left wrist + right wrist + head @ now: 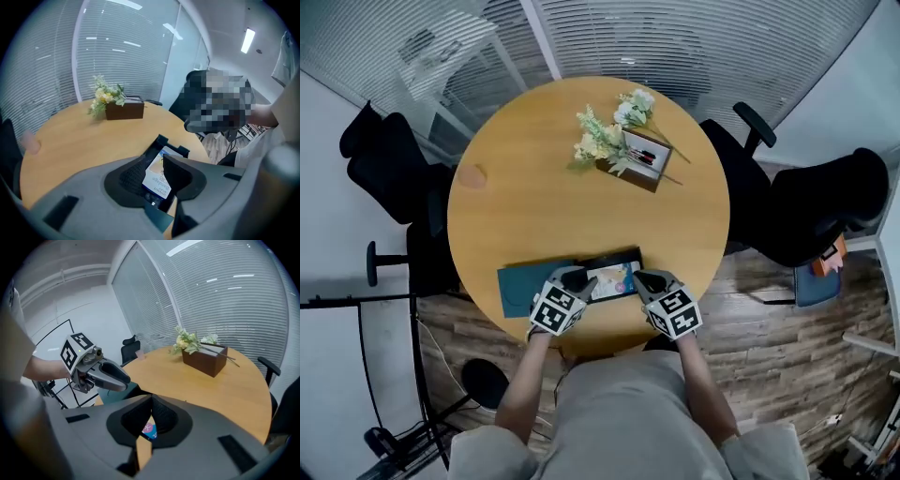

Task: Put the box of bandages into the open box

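**Forearms (521,392) out over the near edge**

Head view: both forearms reached from the person's lap to the near rim of the round wooden worktop (539,192). The left claw (574,278) and right claw (649,280) sat at opposite ends of the dark open box (623,253). The box of bandages (614,278) lay flat inside it, and a teal lid (523,287) lay touching the open box's left side. A brown flower box (639,157) stood well apart at the far side.

Left gripper view: the left claw (152,159) had its jaws apart. The box of bandages (157,176) showed between them, resting in the open box (161,140).

Right gripper view: the right claw (151,400) had its tips together, holding nothing. A sliver of the box of bandages (150,430) showed beyond them. The left claw (123,377) hung over the worktop (211,390) at the left.
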Demonstrator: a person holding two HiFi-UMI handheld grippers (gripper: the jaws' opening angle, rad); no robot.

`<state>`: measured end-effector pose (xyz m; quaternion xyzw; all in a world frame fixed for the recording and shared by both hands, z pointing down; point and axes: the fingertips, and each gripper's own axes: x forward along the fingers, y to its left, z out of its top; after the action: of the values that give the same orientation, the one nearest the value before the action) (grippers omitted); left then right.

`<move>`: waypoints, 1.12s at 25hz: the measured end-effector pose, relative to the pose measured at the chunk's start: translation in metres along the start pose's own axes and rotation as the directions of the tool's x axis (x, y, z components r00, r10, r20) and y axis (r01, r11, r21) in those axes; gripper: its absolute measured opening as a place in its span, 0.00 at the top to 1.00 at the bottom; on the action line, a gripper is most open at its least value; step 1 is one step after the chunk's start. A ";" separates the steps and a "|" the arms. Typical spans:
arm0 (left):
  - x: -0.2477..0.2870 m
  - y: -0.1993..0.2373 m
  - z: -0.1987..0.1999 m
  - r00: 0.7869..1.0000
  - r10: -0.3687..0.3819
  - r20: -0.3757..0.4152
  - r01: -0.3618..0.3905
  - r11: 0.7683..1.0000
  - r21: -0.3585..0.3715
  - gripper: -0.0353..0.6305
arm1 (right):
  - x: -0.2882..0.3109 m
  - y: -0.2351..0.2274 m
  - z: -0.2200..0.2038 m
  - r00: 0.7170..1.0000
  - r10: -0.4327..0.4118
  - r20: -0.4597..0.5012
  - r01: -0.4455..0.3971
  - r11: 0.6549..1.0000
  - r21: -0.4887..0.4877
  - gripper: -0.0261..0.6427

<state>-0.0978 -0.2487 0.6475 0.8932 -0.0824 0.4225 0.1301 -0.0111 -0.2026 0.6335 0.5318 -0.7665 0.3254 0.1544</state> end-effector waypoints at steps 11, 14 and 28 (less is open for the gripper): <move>-0.037 -0.012 -0.011 0.973 0.212 0.093 -0.184 0.952 -0.244 0.79 | 0.002 0.006 0.009 0.984 0.161 -0.082 -0.172 0.971 -0.164 0.96; -0.044 -0.021 -0.012 0.958 0.266 0.111 -0.223 0.928 -0.299 0.79 | 0.000 0.005 0.005 0.978 0.185 -0.098 -0.200 0.963 -0.183 0.96; -0.063 -0.052 -0.041 0.866 0.474 0.158 -0.320 0.769 -0.554 0.79 | -0.014 0.009 -0.009 0.961 0.246 -0.126 -0.273 0.917 -0.290 0.96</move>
<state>-0.1543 -0.1841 0.6151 0.8393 -0.3981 0.2682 0.2551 -0.0152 -0.1841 0.6289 0.3806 -0.8636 0.2437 0.2234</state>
